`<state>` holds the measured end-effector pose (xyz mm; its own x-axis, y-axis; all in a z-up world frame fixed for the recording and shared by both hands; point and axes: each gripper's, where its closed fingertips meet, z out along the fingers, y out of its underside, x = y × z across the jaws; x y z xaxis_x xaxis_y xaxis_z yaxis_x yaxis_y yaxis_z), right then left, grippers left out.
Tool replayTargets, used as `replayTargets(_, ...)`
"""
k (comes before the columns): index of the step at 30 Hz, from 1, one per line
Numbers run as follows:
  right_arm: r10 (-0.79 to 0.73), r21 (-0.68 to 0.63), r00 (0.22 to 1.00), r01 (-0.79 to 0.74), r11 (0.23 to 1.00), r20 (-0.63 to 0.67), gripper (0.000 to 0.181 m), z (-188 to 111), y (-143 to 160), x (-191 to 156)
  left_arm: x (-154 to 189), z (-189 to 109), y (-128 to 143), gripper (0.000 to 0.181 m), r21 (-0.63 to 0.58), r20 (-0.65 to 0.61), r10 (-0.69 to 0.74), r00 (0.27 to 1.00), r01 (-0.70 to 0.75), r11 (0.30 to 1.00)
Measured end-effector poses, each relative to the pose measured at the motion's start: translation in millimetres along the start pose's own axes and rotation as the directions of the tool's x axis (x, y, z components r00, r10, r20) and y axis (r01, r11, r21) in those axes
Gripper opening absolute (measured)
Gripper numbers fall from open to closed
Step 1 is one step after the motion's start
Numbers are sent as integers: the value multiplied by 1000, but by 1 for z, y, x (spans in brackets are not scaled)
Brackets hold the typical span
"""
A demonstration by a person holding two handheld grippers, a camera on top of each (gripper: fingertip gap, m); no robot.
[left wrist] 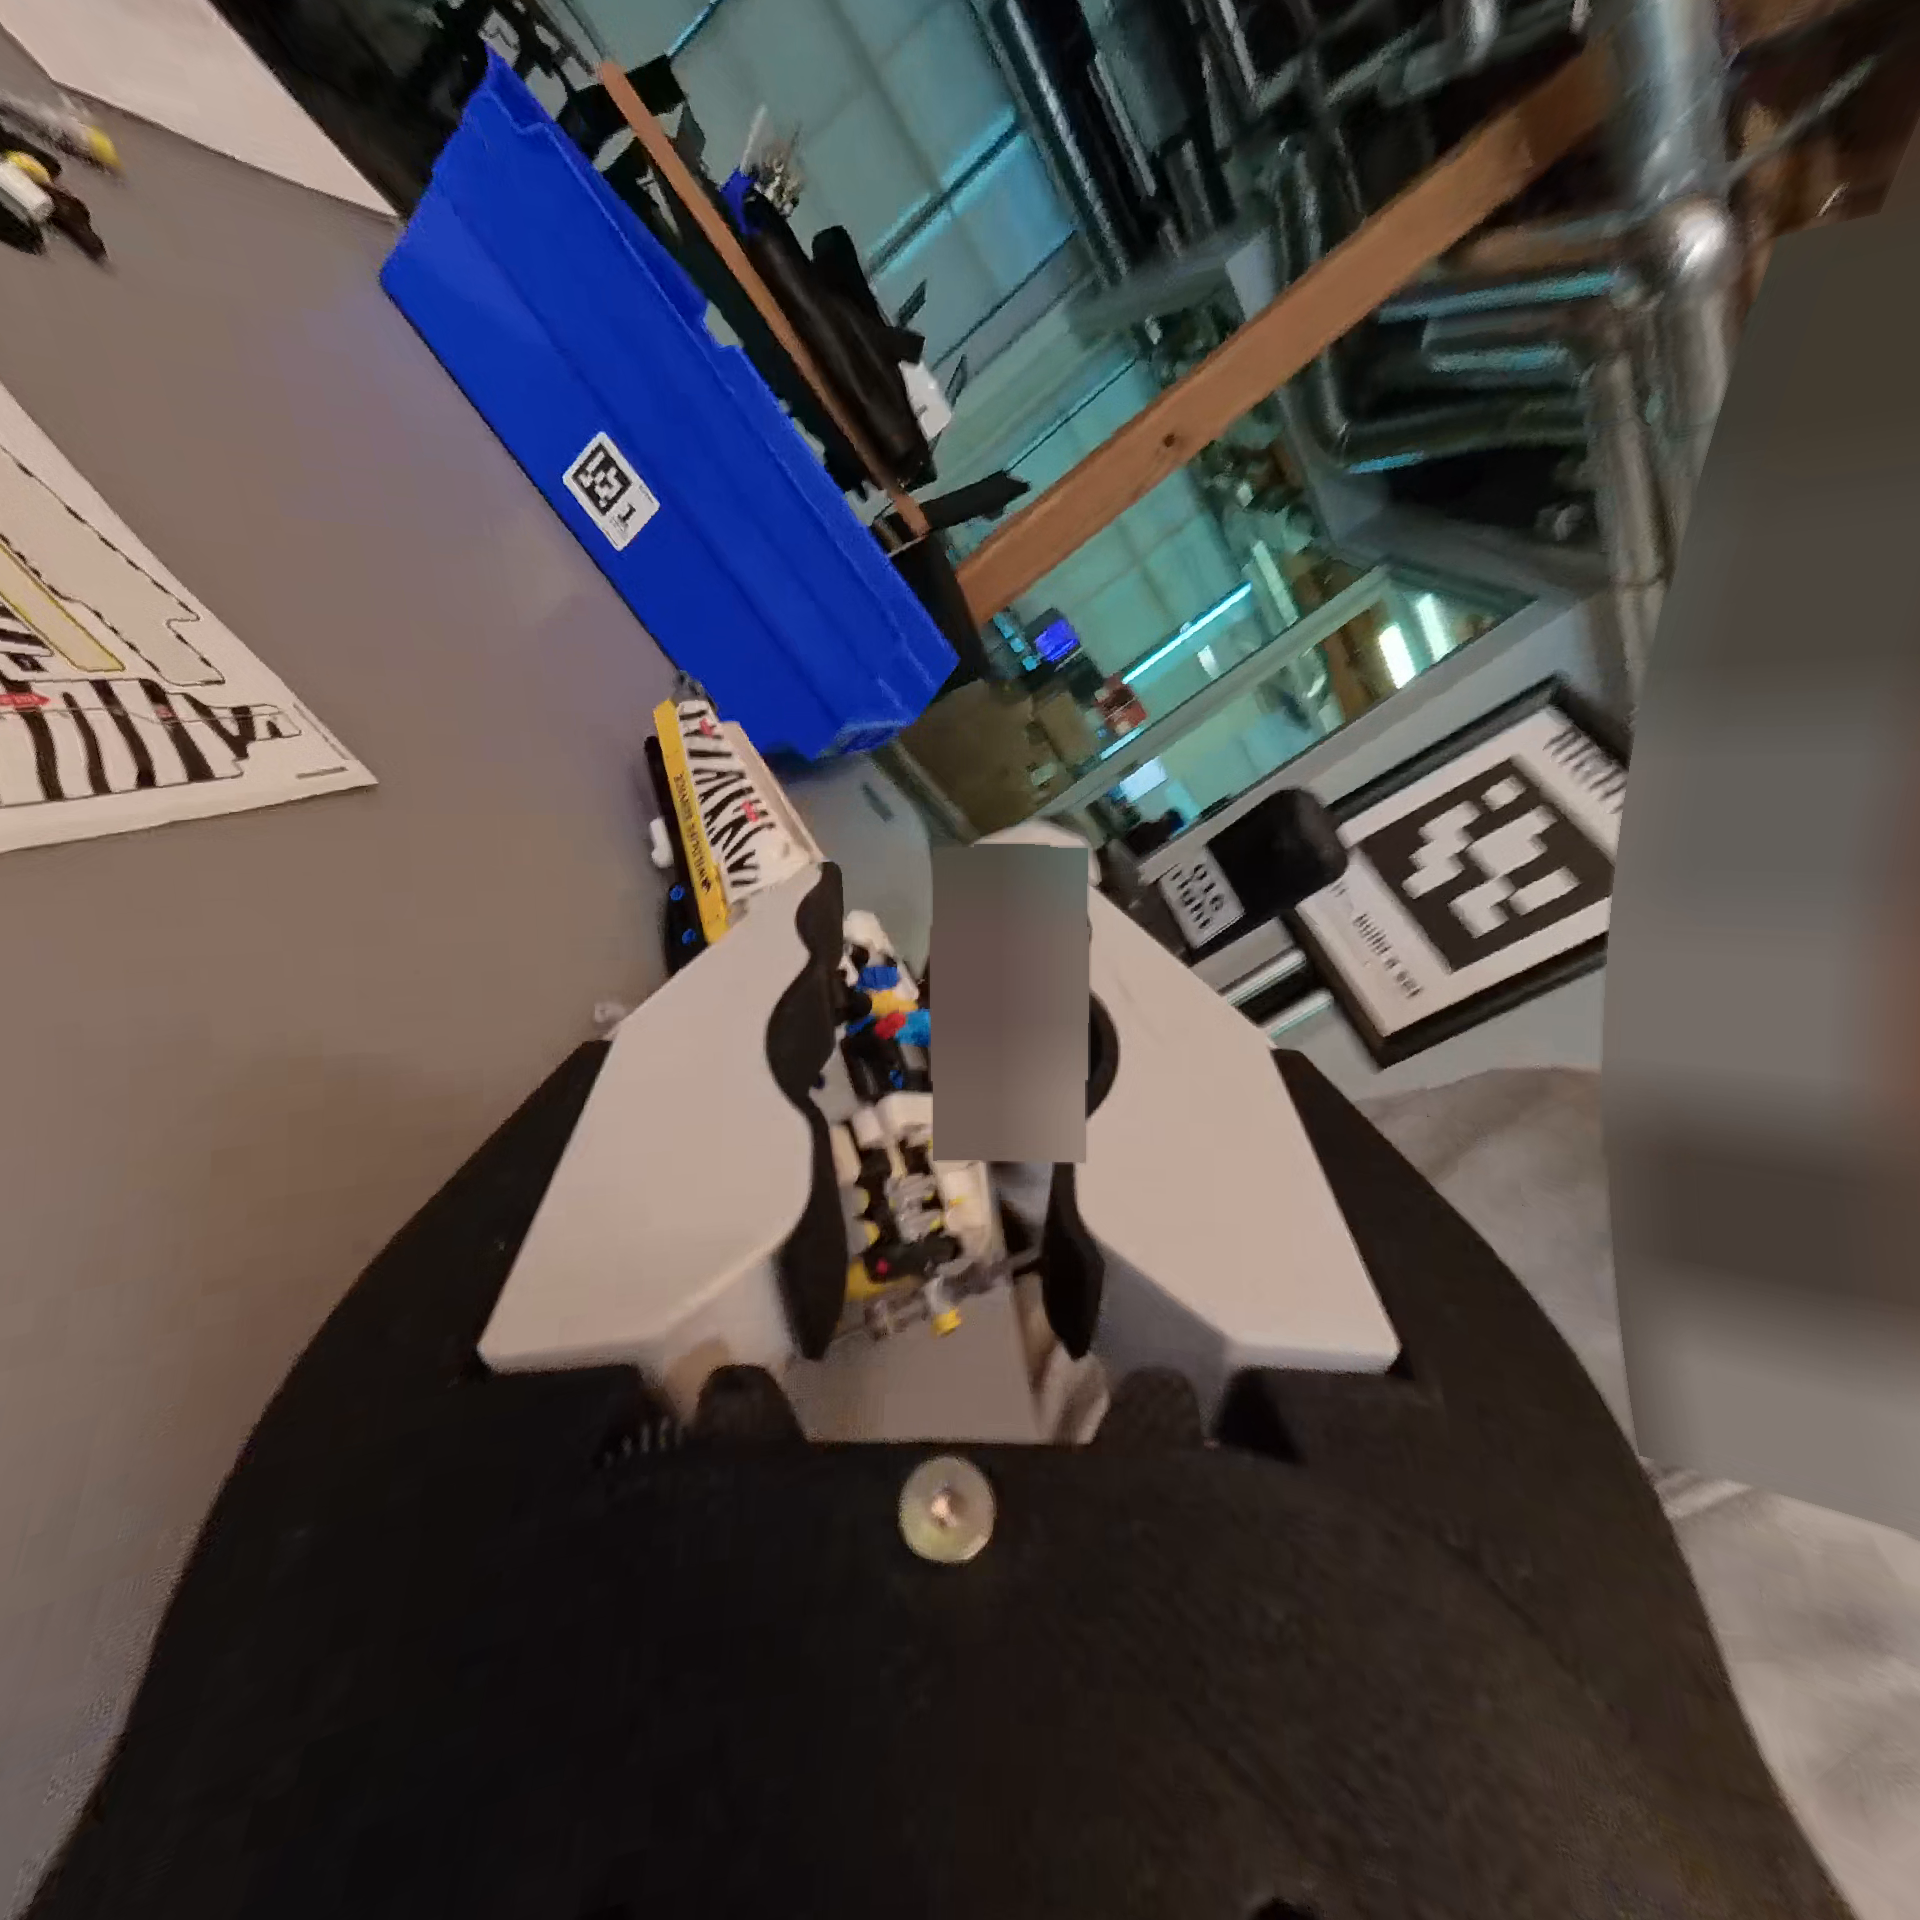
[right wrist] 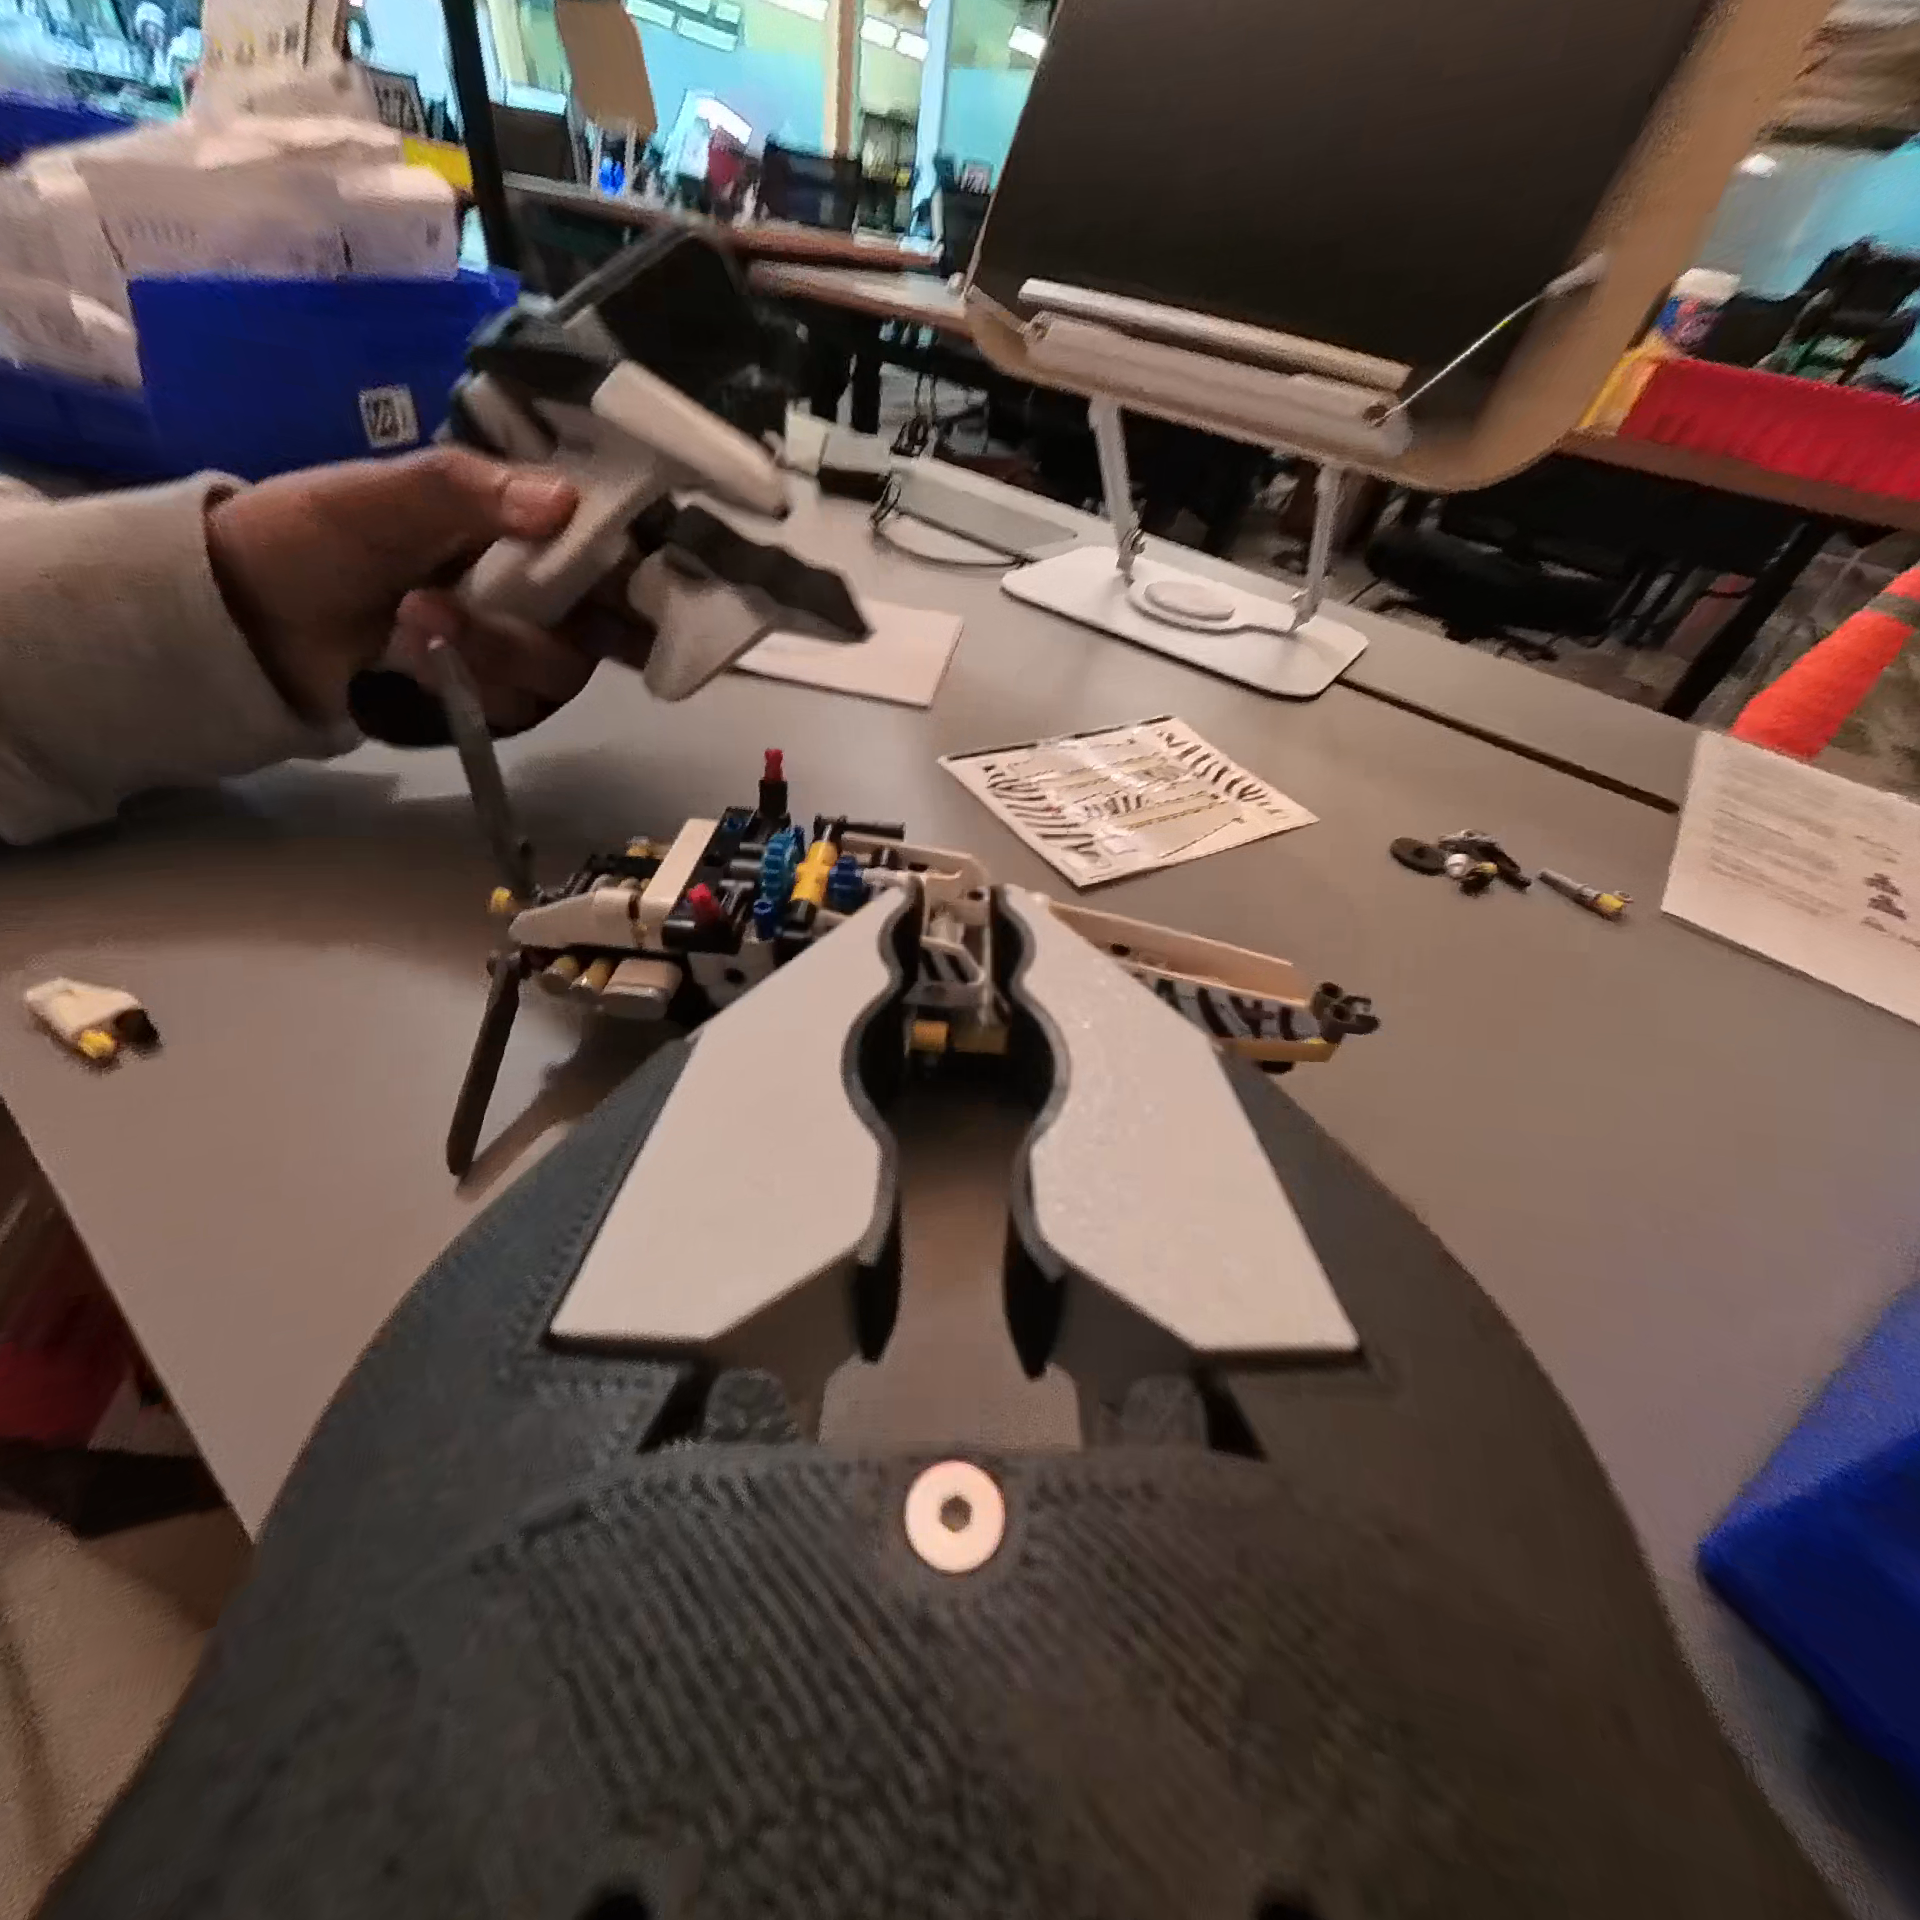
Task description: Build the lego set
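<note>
The right gripper [right wrist: 940, 914] pinched the lego model [right wrist: 727, 914] on the table [right wrist: 1455, 1091]. The model stretched sideways. The left gripper [right wrist: 727, 623] hung above it; its grip was unclear.

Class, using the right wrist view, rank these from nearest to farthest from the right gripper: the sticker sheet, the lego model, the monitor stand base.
1. lego model: at the right gripper fingertips, which close around its striped part.
2. sticker sheet: beyond, slightly right, flat on the table.
3. monitor stand base: farthest, behind the sheet.
</note>
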<state>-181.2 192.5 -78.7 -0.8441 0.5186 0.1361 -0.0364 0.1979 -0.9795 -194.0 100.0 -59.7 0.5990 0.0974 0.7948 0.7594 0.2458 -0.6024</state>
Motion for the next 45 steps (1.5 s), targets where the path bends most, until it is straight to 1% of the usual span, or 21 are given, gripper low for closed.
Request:
replayTargets(2, 22, 54, 999, -20, 998, -49, 22, -7, -8, -1, -4, -1, 16, 38, -55, 59, 83, 995, -80, 995)
replayTargets(4, 47, 86, 995, -40, 995, -85, 45, -12, -14, -13, -2, -1, 28, 39, -101, 62, 110, 992, -103, 989)
replayTargets(5, 35, 88, 995, -27, 996, -89, 47, -13, -15, -24, 1, 0, 30, 39, -104, 52, 113, 992, -107, 989)
replayTargets(8, -62, 104, 994, 71, 992, -94, 41, -6, -28, -56, 7, 4, 34, 39, -119, 31, 135, 990, -130, 984)
replayTargets(9, -89, 73, 993, 95, 993, -76, 38, 0, -26, -67, 7, 5, 36, 40, -136, 44, 171, 984, -164, 977)
replayTargets(11, -135, -20, 988, 134, 991, -79, 41, 11, -16, -78, 4, 7, 43, 40, -189, 79, 265, 961, -247, 951)
replayTargets(13, -155, -116, 981, 142, 983, -113, 48, 17, -3, -74, 0, 10, 53, 41, -254, 103, 333, 937, -299, 920)
replayTargets(14, -142, -129, 981, 125, 984, -133, 51, 17, -1, -70, -2, 12, 58, 43, -282, 113, 353, 929, -310, 908)
replayTargets(16, -63, -93, 984, 48, 994, -168, 56, 12, -4, -60, -7, 13, 63, 45, -316, 125, 360, 924, -307, 898)
replayTargets(17, -13, -72, 985, 0, 997, -169, 54, 10, -5, -55, -7, 14, 64, 46, -319, 123, 354, 927, -301, 899)
replayTargets(19, 88, -56, 987, -97, 994, -137, 52, 9, -1, -52, -7, 14, 64, 48, -310, 117, 338, 934, -289, 906)
replayTargets(21, 144, -88, 986, -151, 985, -82, 54, 11, 4, -56, -7, 14, 63, 49, -305, 115, 326, 938, -279, 910)
replayTargets(25, 94, -135, 992, -104, 985, -81, 52, 15, 10, -61, -7, 15, 69, 52, -335, 103, 325, 940, -275, 901)
replayTargets(29, -23, -205, 991, -4, 979, -129, 49, 18, 21, -61, -18, 16, 84, 51, -427, 130, 382, 915, -296, 855)
replayTargets(31, -54, -215, 989, 23, 976, -137, 48, 18, 22, -61, -18, 16, 86, 50, -444, 125, 396, 909, -306, 842)
replayTargets(36, -27, -220, 994, 3, 975, -105, 53, 17, 20, -64, -20, 15, 87, 49, -454, 128, 396, 909, -302, 839)
replayTargets(38, -3, -199, 995, -17, 980, -98, 56, 17, 15, -66, -20, 16, 87, 49, -455, 131, 404, 905, -307, 836)
replayTargets(40, 20, -162, 995, -35, 986, -96, 67, 18, 10, -70, -20, 16, 87, 49, -455, 130, 407, 904, -310, 834)
replayTargets(41, 13, -159, 995, -29, 987, -102, 72, 18, 12, -72, -19, 15, 87, 49, -456, 130, 409, 903, -312, 834)
replayTargets(43, -25, -200, 994, 3, 980, -109, 73, 16, 24, -75, -19, 15, 88, 49, -457, 129, 416, 900, -318, 831)
replayTargets(45, -35, -224, 995, 14, 975, -89, 68, 12, 33, -80, -17, 16, 91, 48, -467, 117, 424, 898, -327, 822)
